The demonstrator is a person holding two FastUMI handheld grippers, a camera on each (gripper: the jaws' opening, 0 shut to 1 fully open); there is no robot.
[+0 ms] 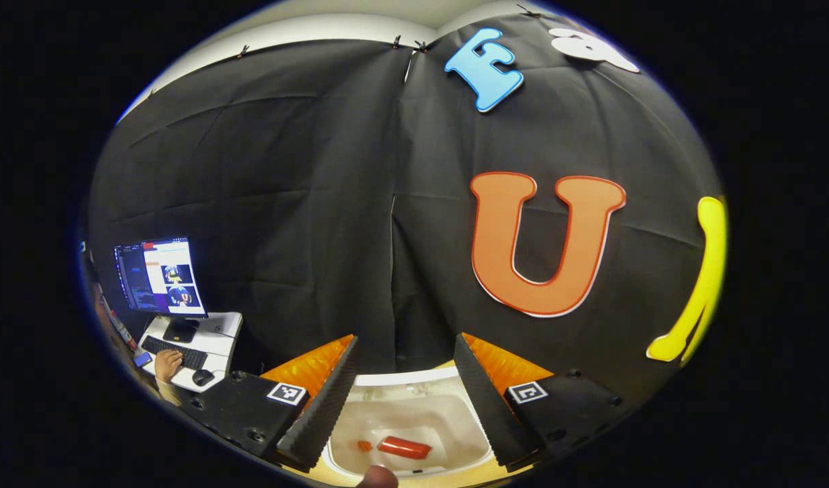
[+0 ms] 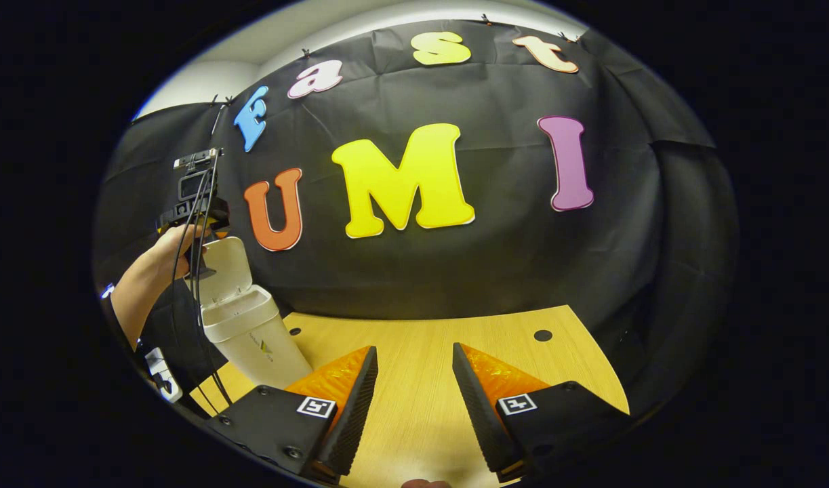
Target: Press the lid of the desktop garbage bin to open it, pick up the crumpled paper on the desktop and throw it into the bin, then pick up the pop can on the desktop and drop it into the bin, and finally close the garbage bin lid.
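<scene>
In the left gripper view the left tongs (image 1: 404, 400) hang spread apart and empty right above the open mouth of the white plastic desktop garbage bin (image 1: 414, 386), looking down into it. On the bin's pale floor lies the red pop can (image 1: 404, 447) on its side, with a small orange scrap (image 1: 365, 445) just beside it. In the right gripper view the right tongs (image 2: 409, 407) are also spread wide with nothing between them, held over the light wooden table (image 2: 455, 339). Far to the left there, the bin stands on the table with its white hinged lid (image 2: 224, 268) raised upright, and a hand (image 2: 173, 247) holds the other gripper above it. Off to one side, a lit computer monitor (image 1: 160, 276) and dark keyboard (image 1: 173, 352) sit on a small white desk.
</scene>
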